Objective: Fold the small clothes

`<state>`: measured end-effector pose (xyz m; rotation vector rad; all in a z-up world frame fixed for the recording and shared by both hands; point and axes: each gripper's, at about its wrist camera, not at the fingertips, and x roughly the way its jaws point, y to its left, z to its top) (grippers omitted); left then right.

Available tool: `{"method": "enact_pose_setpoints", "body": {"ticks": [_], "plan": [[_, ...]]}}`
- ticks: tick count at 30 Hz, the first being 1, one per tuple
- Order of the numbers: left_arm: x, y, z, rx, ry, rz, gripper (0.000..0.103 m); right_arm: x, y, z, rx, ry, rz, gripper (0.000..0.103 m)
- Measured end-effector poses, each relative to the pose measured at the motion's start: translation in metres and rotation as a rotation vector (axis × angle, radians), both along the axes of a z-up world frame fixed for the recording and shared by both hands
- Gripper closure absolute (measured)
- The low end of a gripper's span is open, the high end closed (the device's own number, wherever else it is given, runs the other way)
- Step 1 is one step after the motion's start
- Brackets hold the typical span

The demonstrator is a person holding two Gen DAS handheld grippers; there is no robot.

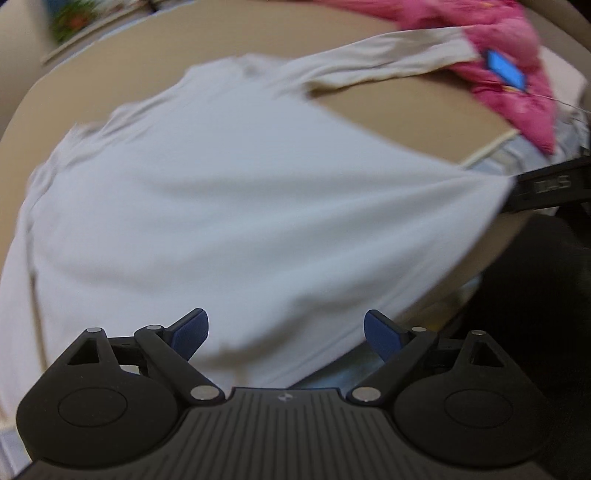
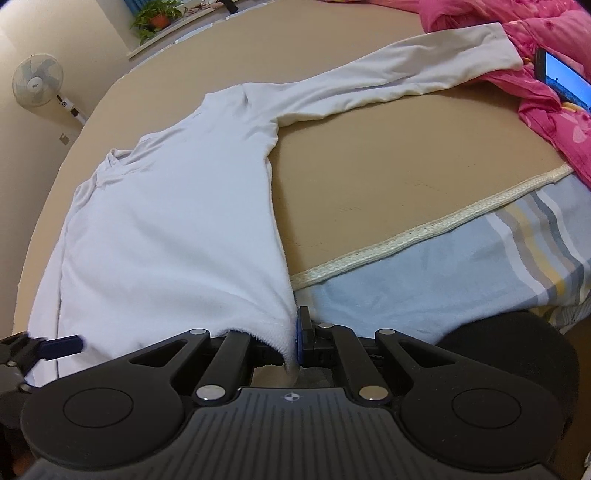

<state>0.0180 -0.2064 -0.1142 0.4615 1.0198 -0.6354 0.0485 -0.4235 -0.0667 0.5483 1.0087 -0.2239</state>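
Note:
A white long-sleeved shirt [image 1: 240, 203] lies spread on a tan mat [image 1: 406, 110], one sleeve stretched toward the far right. My left gripper [image 1: 286, 332] is open over the shirt's near hem, its blue pads wide apart and pressing on nothing. In the right wrist view the shirt [image 2: 173, 229] runs up to my right gripper [image 2: 294, 328], which is shut on the hem's near right corner, with the cloth pinched between the pads. That right gripper [image 1: 517, 188] also shows at the right edge of the left wrist view, pulling the corner taut. One blue left finger [image 2: 62, 345] shows at the lower left.
A pink quilt [image 2: 546, 48] is heaped at the far right with a lit phone [image 2: 565, 79] on it. A striped bedsheet [image 2: 461, 266] lies beyond the mat's white edging [image 2: 424, 229]. A standing fan [image 2: 35, 79] and a potted plant [image 2: 155, 14] are by the far wall.

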Motion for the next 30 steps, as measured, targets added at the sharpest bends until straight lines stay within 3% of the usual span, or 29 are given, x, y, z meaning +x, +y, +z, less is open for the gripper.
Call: {"method": "enact_pose_setpoints", "body": {"ticks": [6, 11, 14, 18, 19, 22, 27, 30], "plan": [[-0.003, -0.050, -0.006, -0.039, 0.014, -0.042, 0.008, 0.000, 0.001, 0.010, 0.005, -0.012, 0.016, 0.099], [0.027, -0.044, -0.024, 0.029, -0.035, 0.130, 0.008, 0.000, 0.003, 0.014, -0.003, -0.024, 0.028, 0.099], [0.050, -0.012, -0.043, 0.117, -0.033, 0.245, 0.008, 0.000, 0.000, 0.014, -0.004, -0.030, 0.018, 0.099], [0.070, 0.048, -0.070, 0.291, -0.097, 0.369, 0.008, -0.002, -0.005, 0.014, 0.008, -0.035, 0.002, 0.099], [0.074, 0.069, -0.075, 0.327, -0.107, 0.412, 0.004, -0.002, -0.007, 0.014, 0.010, -0.037, -0.001, 0.099], [0.085, 0.127, -0.075, 0.323, -0.093, 0.543, 0.000, -0.002, -0.010, 0.013, 0.018, -0.037, -0.014, 0.099], [0.100, 0.209, -0.070, 0.387, -0.092, 0.741, 0.000, -0.003, -0.015, 0.008, 0.026, -0.027, -0.033, 0.099], [0.105, 0.242, -0.061, 0.344, -0.063, 0.820, 0.000, -0.002, -0.018, 0.004, 0.043, -0.014, -0.047, 0.099]]}}
